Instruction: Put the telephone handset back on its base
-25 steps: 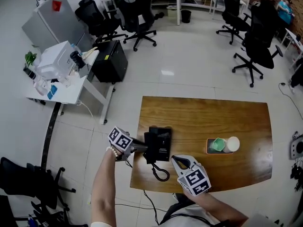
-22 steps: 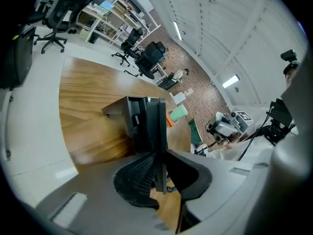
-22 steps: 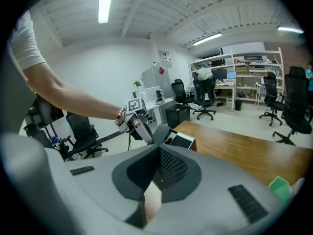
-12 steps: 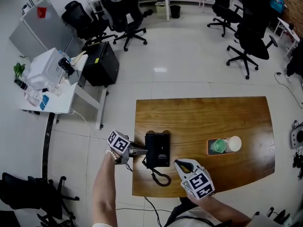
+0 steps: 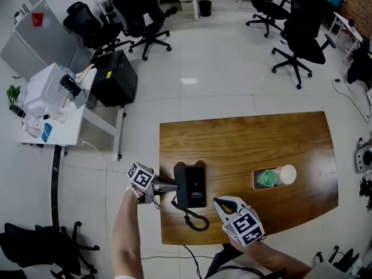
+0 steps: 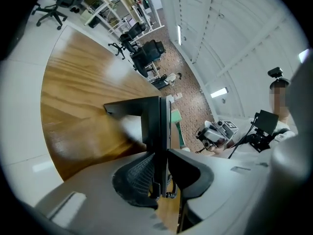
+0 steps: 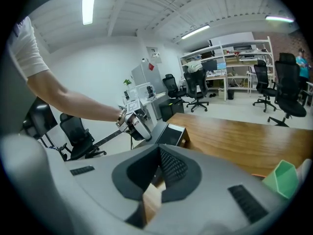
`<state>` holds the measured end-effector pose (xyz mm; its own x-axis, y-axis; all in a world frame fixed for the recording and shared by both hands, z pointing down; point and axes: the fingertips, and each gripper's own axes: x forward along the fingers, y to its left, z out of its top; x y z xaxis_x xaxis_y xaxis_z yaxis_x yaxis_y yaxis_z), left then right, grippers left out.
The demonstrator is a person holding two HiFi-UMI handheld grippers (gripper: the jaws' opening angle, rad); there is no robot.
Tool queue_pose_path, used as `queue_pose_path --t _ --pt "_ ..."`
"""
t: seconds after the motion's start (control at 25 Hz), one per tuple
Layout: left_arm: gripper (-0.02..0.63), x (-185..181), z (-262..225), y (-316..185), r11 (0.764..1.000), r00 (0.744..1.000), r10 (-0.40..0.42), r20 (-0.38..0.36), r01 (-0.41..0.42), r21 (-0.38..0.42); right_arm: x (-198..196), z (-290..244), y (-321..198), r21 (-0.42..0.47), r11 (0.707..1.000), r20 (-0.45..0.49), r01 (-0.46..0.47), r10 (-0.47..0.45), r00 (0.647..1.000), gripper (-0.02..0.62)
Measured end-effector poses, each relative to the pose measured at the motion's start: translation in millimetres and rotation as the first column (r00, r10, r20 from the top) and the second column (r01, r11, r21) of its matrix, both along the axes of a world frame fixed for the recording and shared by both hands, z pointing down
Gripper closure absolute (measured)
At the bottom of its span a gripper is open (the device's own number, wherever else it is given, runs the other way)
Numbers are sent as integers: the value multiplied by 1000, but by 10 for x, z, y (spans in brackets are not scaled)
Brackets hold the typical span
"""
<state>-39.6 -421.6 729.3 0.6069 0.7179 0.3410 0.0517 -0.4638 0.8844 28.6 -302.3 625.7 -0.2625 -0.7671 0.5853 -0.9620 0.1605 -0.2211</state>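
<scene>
The right gripper (image 5: 215,201) is nearest, its fingers together and empty. The left gripper's (image 5: 172,184) fingers have just been easing apart around the black plastic telephone handset (image 6: 157,126), which appears seated on its black base (image 5: 196,185). Best to withdraw straight, clear of the wooden tabletop (image 5: 261,138).

No readable words or numbers, square black-and-white patterns on marker cubes (image 5: 140,175) of left claw (image 5: 176,186) and right claw (image 5: 215,201), red label (image 5: 37,19) far beyond left claw illegible
</scene>
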Motion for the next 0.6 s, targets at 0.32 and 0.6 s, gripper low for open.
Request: queue_pose_path --t 0.32,0.6 --pt "421 -19 81 -72 985 993 -115 16 111 134 -32 11 1 5 1000 13 18 -18 1000 595" --pt "422 -257 -201 -61 839 939 -343 -31 321 439 12 -120 72 42 998 3 45 -45 999 595"
